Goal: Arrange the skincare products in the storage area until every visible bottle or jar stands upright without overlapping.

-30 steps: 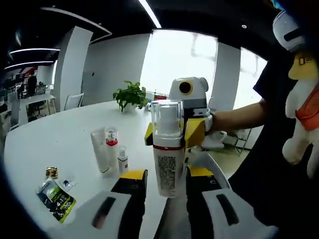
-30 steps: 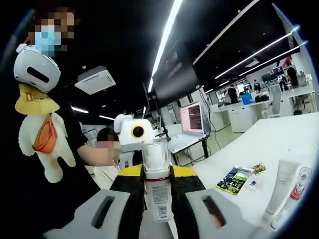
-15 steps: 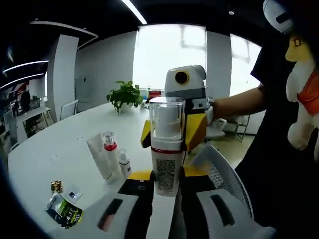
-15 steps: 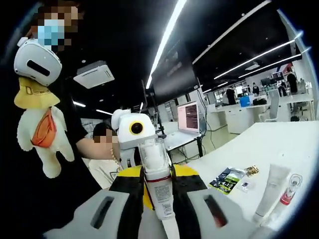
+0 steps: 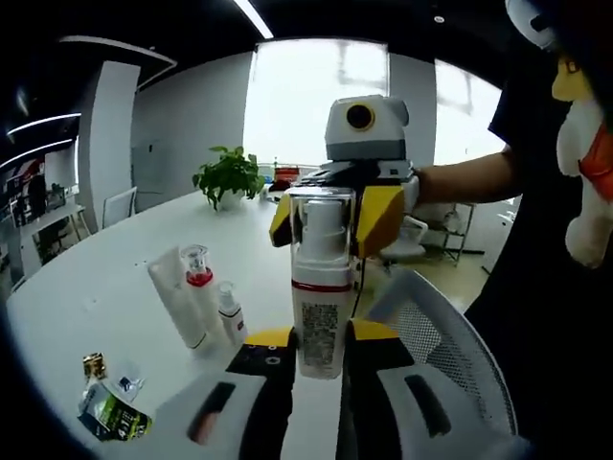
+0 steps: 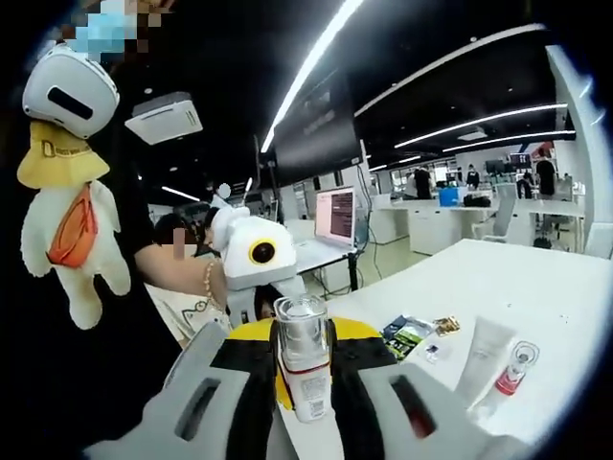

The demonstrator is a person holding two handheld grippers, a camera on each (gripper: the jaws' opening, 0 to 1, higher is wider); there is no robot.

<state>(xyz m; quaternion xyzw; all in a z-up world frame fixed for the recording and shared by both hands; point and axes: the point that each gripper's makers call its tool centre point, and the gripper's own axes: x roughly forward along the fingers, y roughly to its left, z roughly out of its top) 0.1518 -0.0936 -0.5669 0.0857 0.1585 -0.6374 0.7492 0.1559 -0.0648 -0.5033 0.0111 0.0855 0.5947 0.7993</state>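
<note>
A white pump bottle (image 5: 321, 297) with a clear cap and a red collar stands upright in the air over the table's edge. My left gripper (image 5: 319, 350) is shut on its lower body. The right gripper (image 5: 330, 216) comes in from the far side, its yellow jaws against the clear cap. In the right gripper view the same pump bottle (image 6: 305, 369) sits between the jaws of my right gripper (image 6: 305, 379). On the white table (image 5: 86, 287) stand a white tube (image 5: 177, 307), a red-collared bottle (image 5: 196, 287) and a small white bottle (image 5: 228, 311).
Sachets (image 5: 107, 412) lie near the table's front edge. A potted plant (image 5: 228, 177) stands at the far side. A mesh chair back (image 5: 441, 345) is below right of the bottle. The white tube (image 6: 484, 350), red-collared bottle (image 6: 514, 369) and sachets (image 6: 410, 331) appear on the table (image 6: 546, 287).
Both grippers have stayed on the pump bottle. The pair has drifted a little, so the table items slid left in the left gripper view and nearer the middle in the right gripper view.
</note>
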